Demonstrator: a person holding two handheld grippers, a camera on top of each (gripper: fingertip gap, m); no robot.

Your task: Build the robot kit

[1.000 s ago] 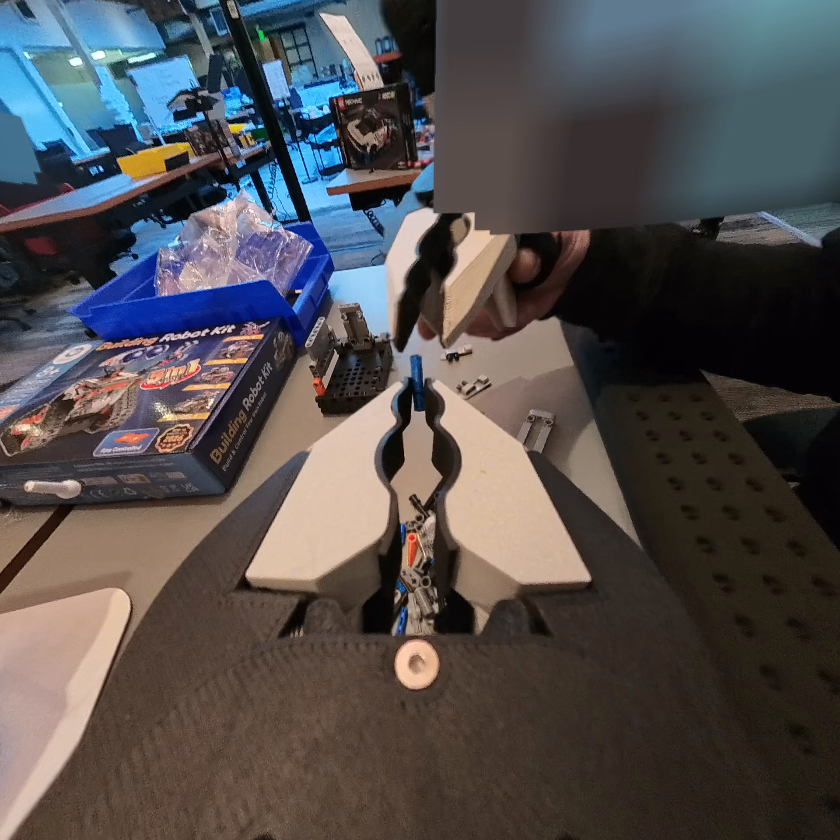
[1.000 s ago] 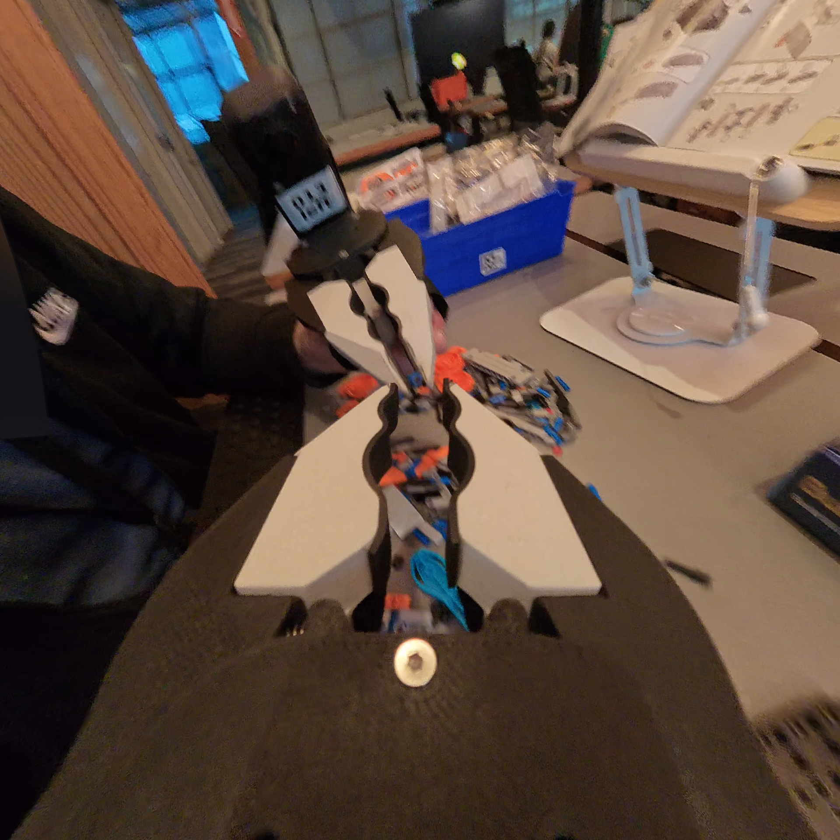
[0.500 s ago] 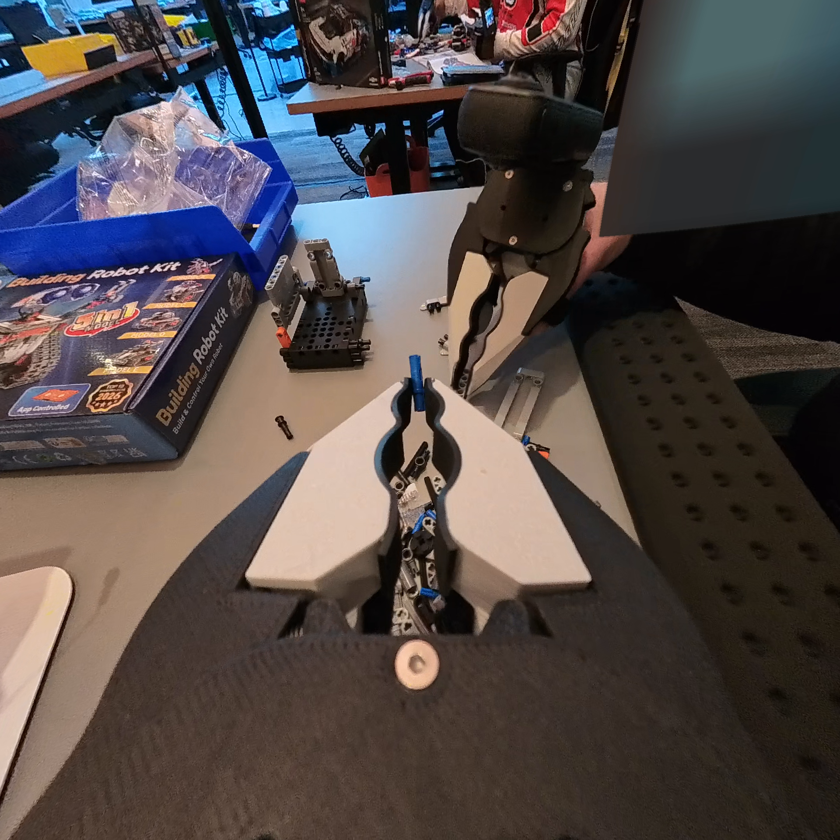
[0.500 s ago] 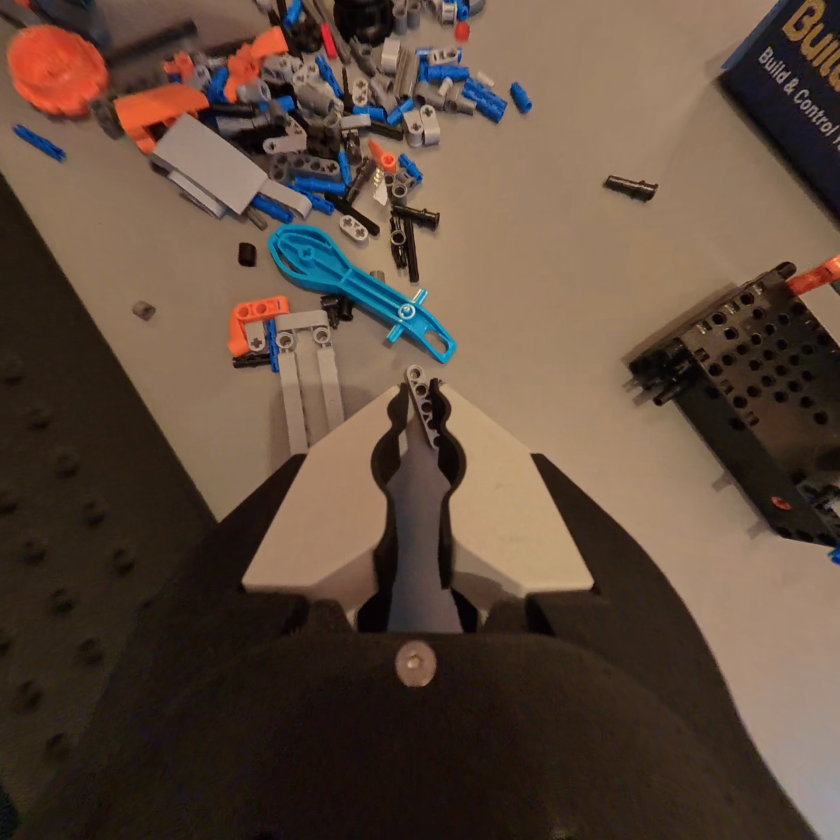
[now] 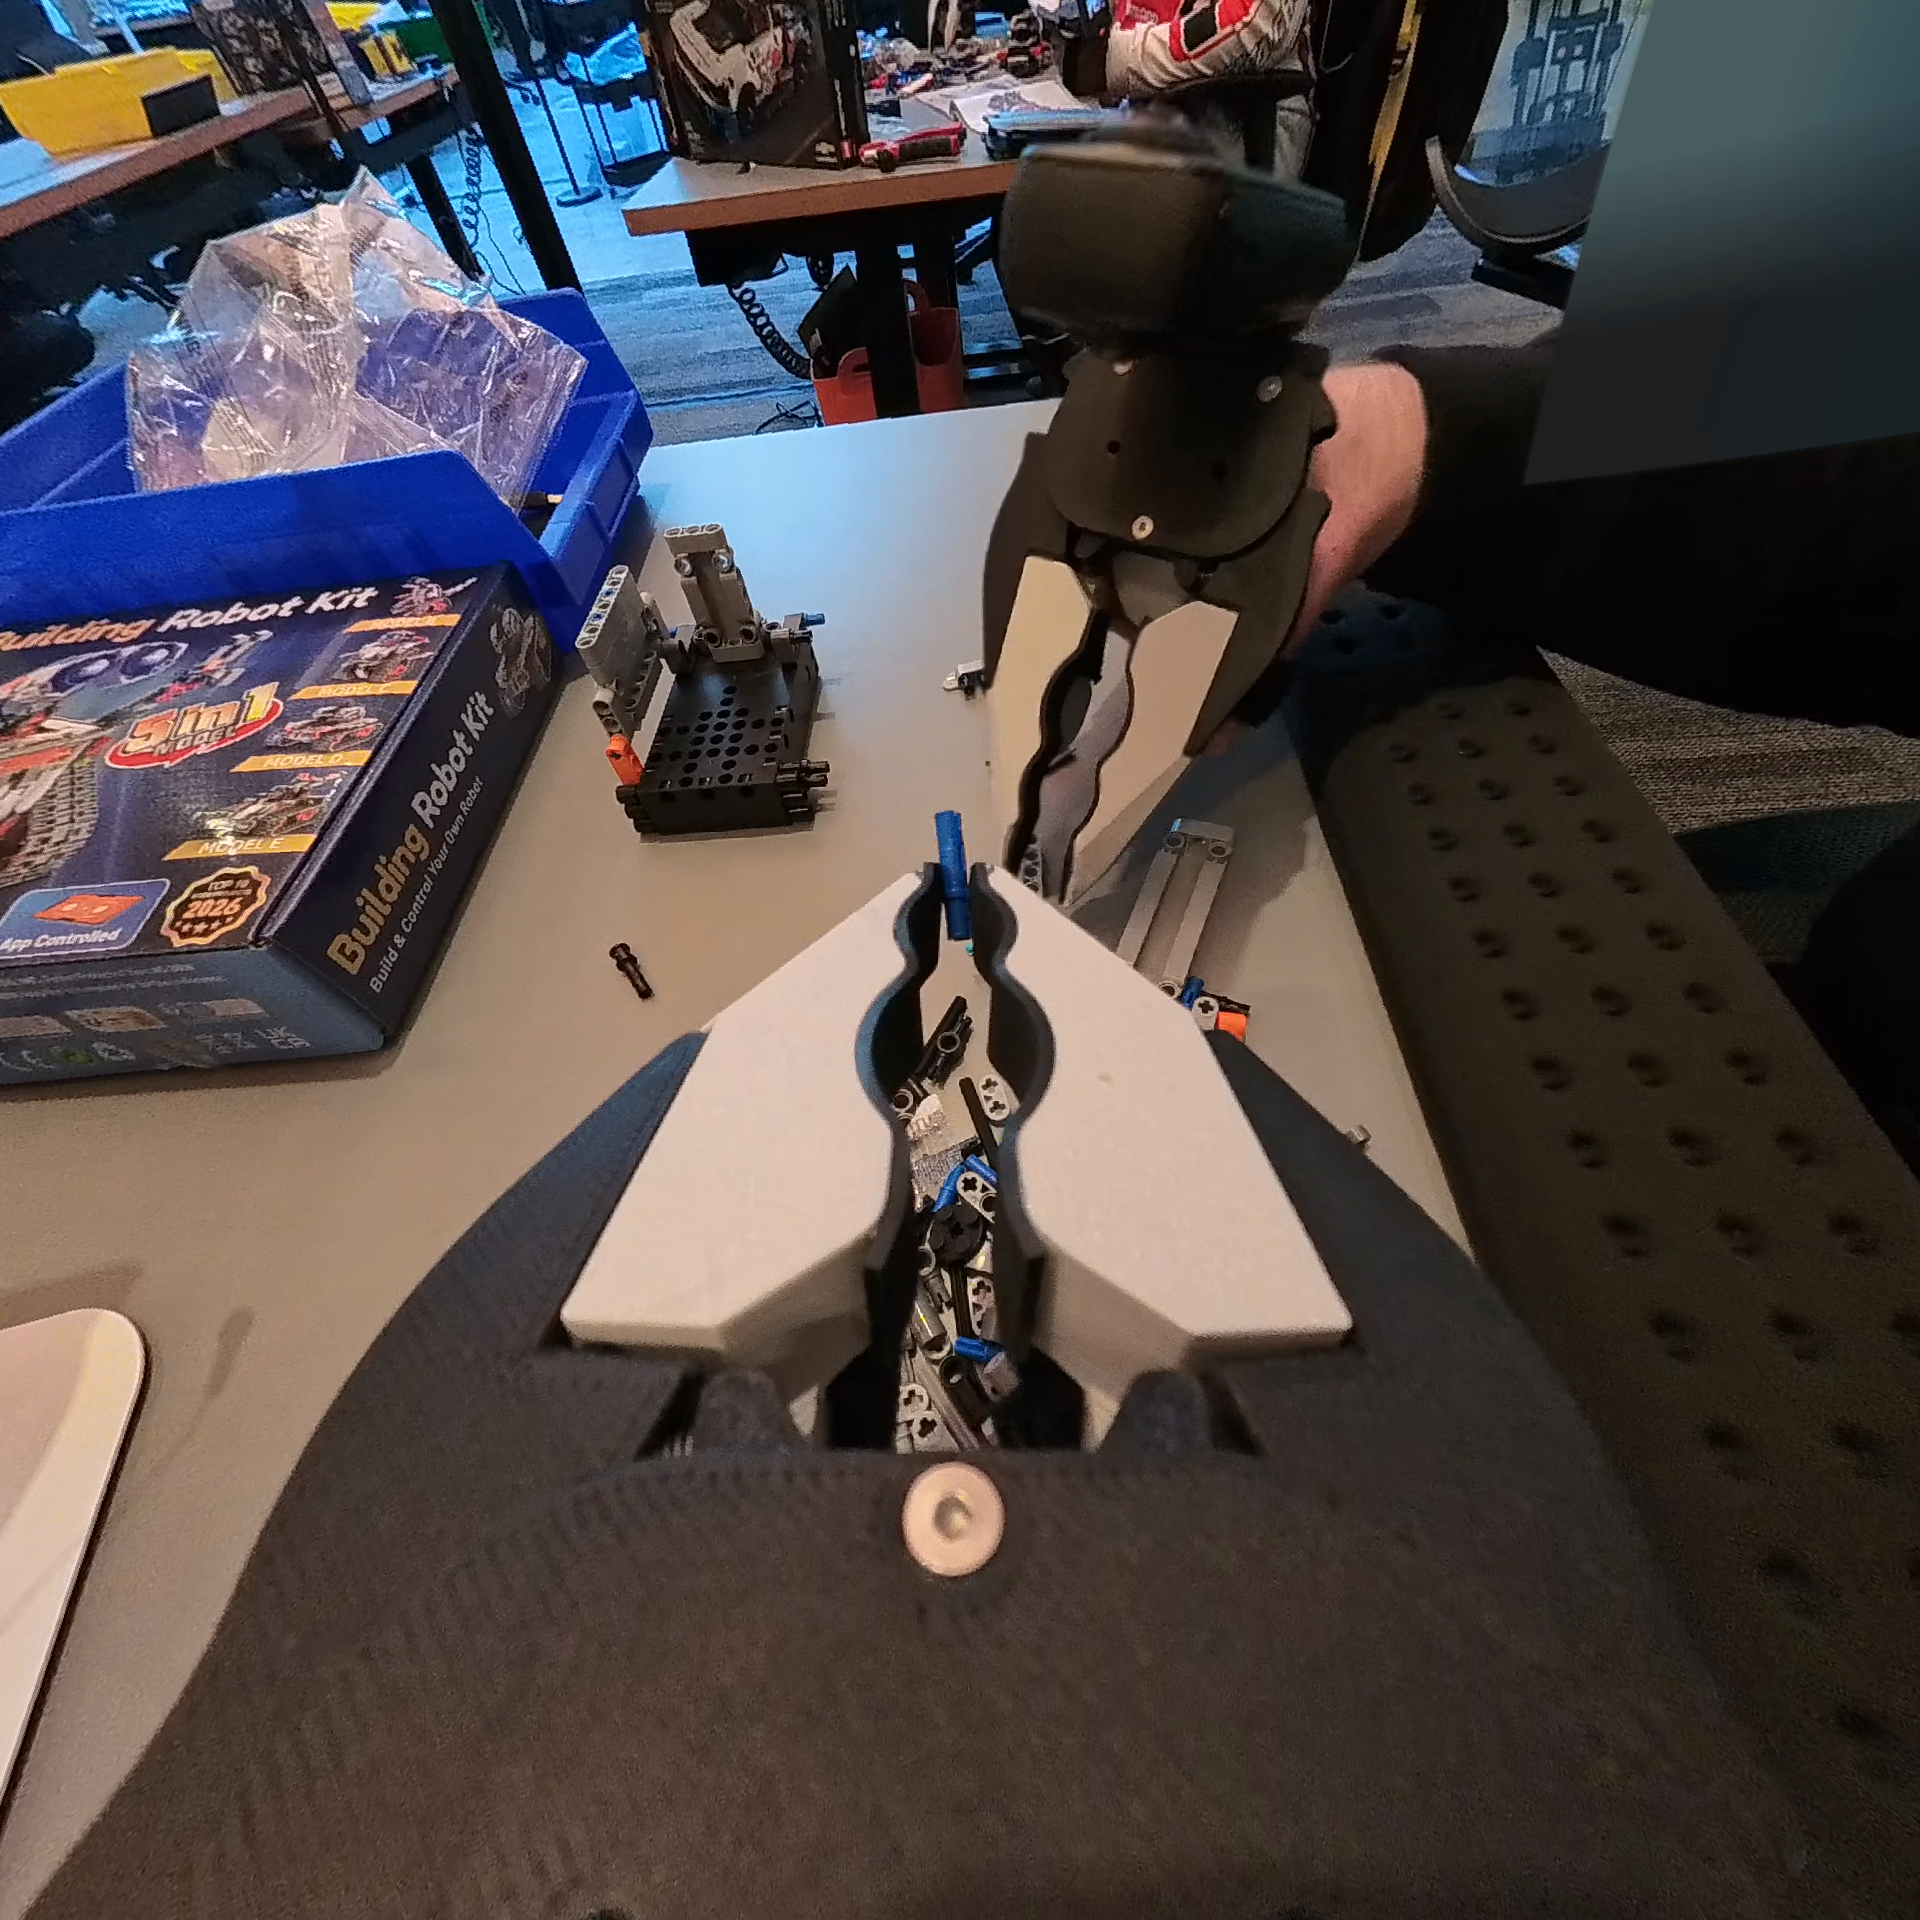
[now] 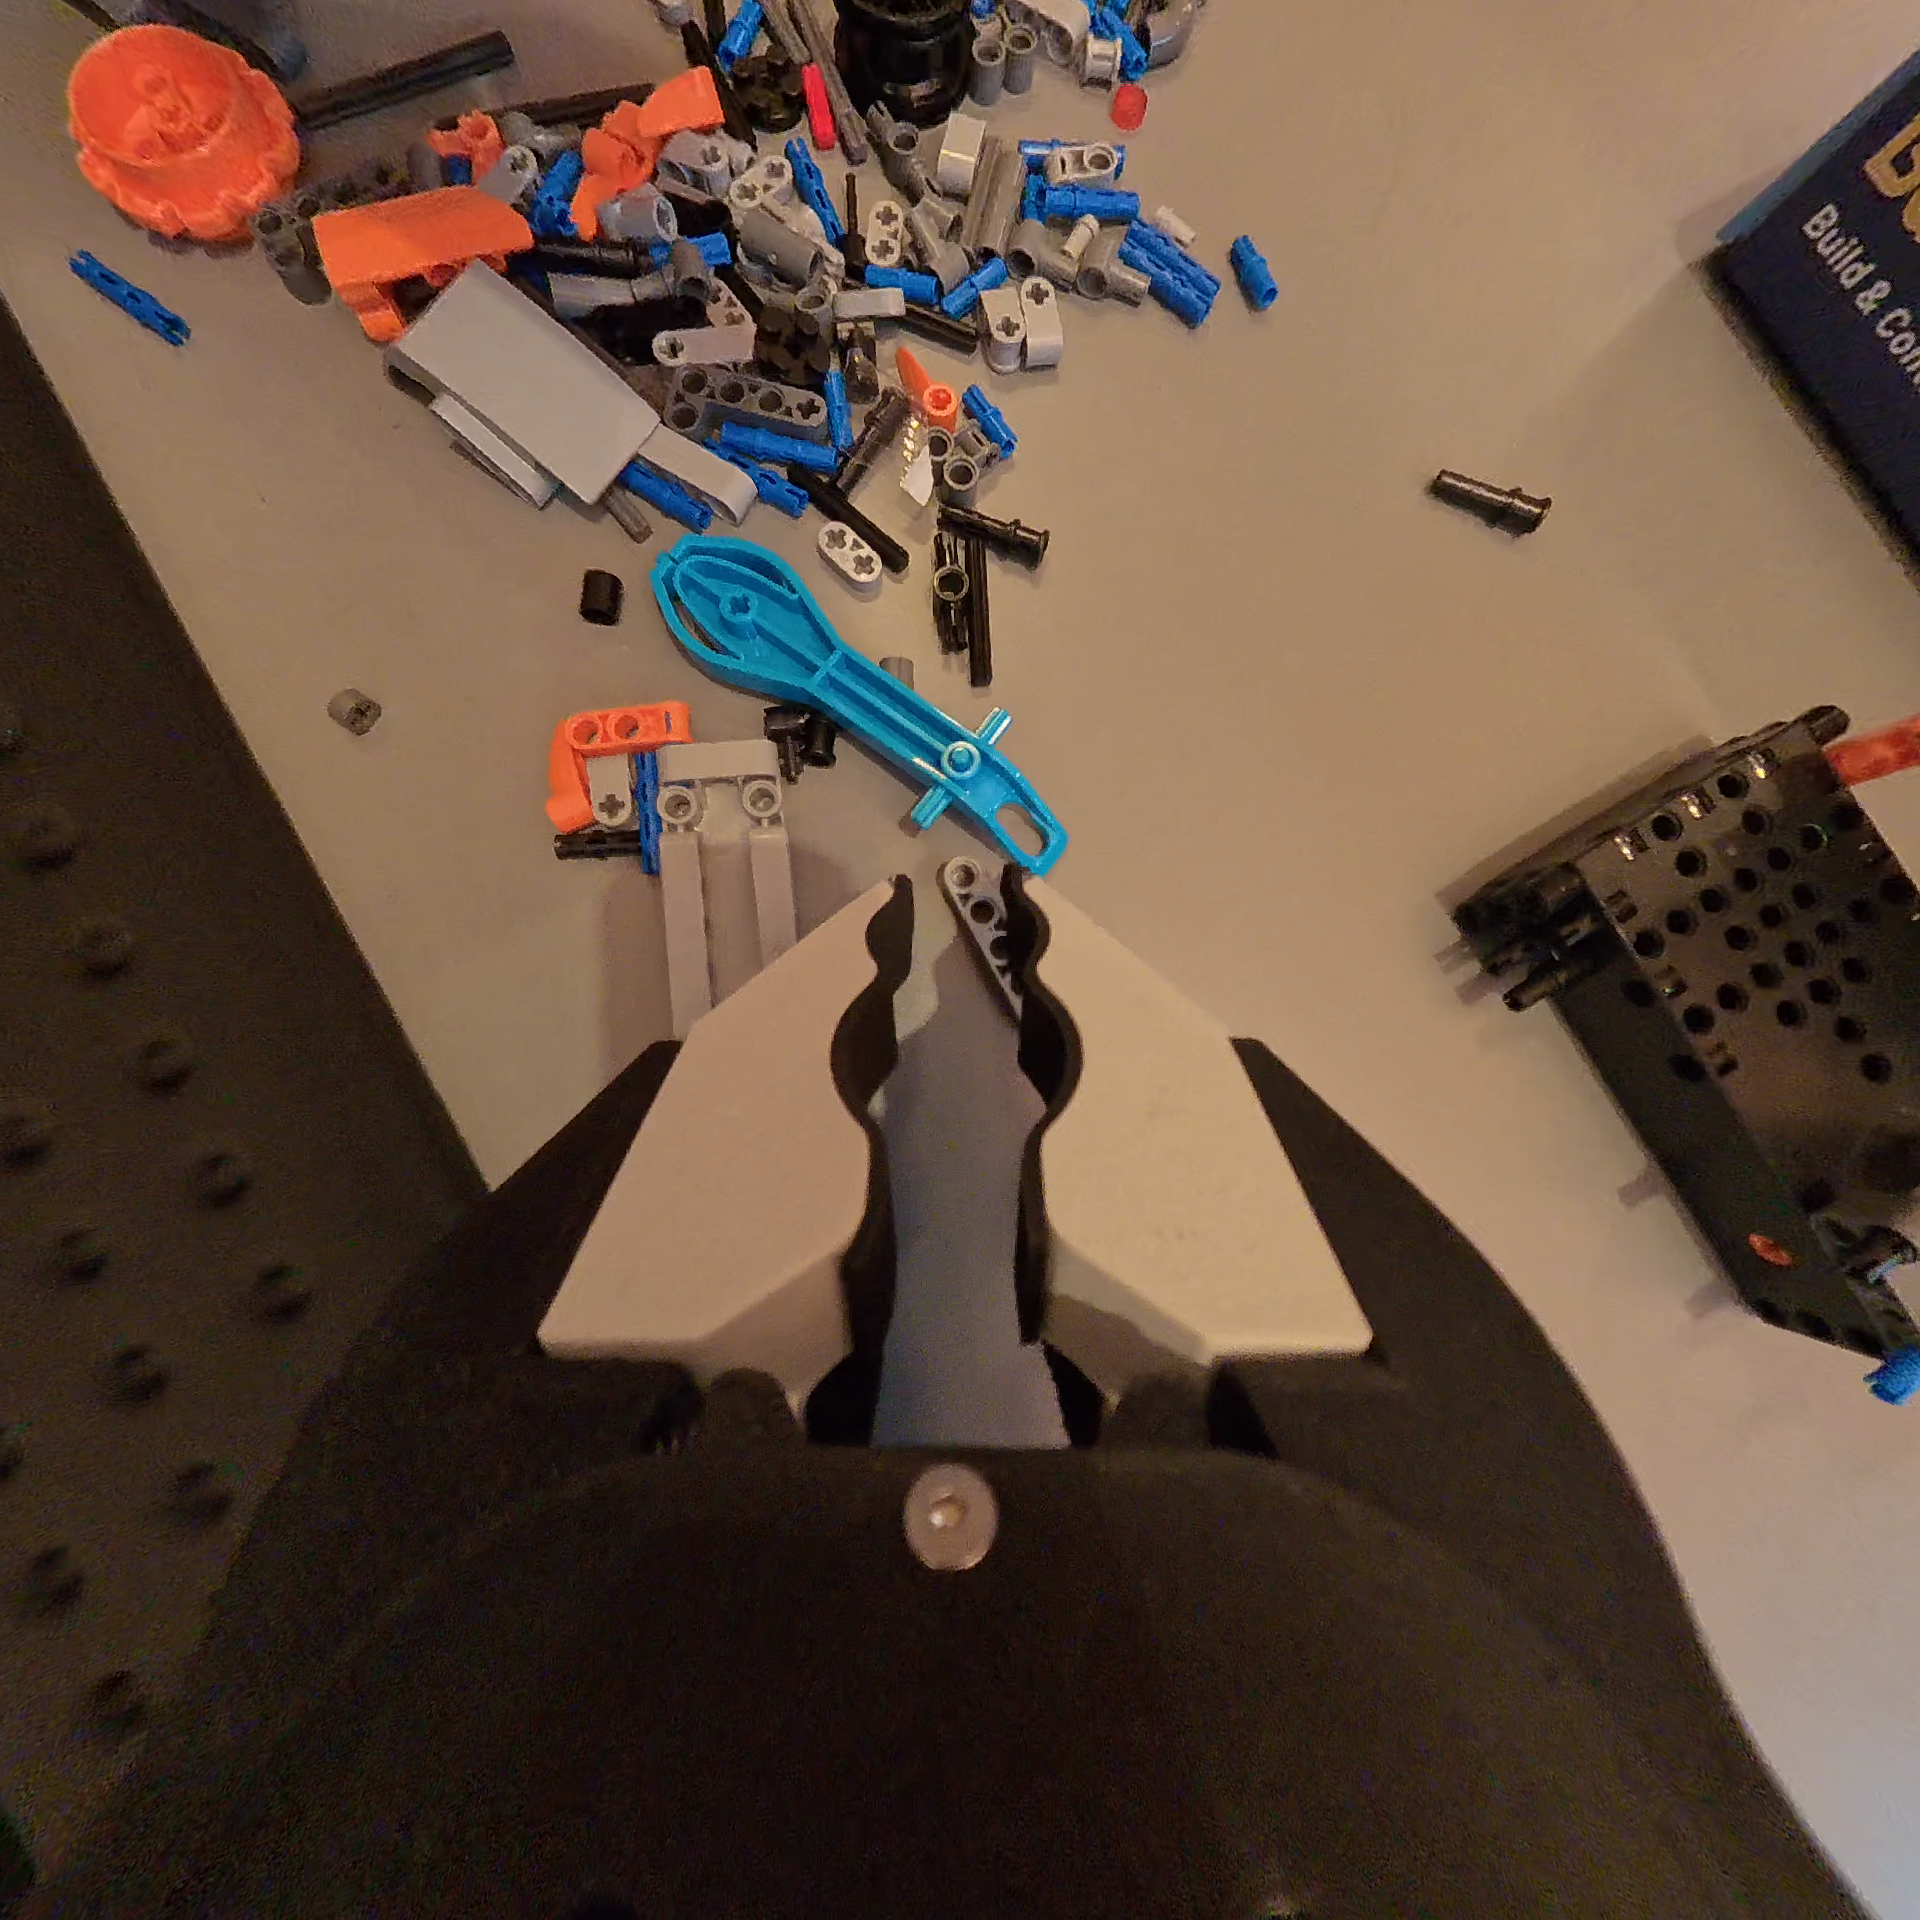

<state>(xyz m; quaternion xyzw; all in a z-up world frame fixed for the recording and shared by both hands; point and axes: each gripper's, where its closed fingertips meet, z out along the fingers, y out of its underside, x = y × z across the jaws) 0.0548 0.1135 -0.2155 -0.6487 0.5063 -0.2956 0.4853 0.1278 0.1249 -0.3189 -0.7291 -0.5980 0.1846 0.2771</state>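
We see the left hand-held gripper [image 5: 954, 883] pinched shut on a small blue pin [image 5: 950, 868], which stands nearly upright between its fingertips above the grey counter [image 5: 312, 1174]. Just beyond it, the right hand-held gripper [image 6: 961, 894] points down at the counter with its tips slightly apart, and a dark grey holed beam [image 6: 982, 925] lies against its right finger; we cannot tell whether the beam is truly clamped. Close in front of those tips lie a turquoise separator tool [image 6: 831, 691] and a pair of long light grey beams [image 6: 722, 873]. Farther off spreads a pile of loose blue, grey, black and orange parts [image 6: 790, 270], with an orange gear wheel [image 6: 177, 130] at its edge. A black perforated frame assembly [image 5: 722, 743] sits beside the dark blue kit box [image 5: 208, 810], a blue bin [image 5: 332, 520] of clear bags behind it. A lone black pin [image 5: 631, 968] lies near the box.
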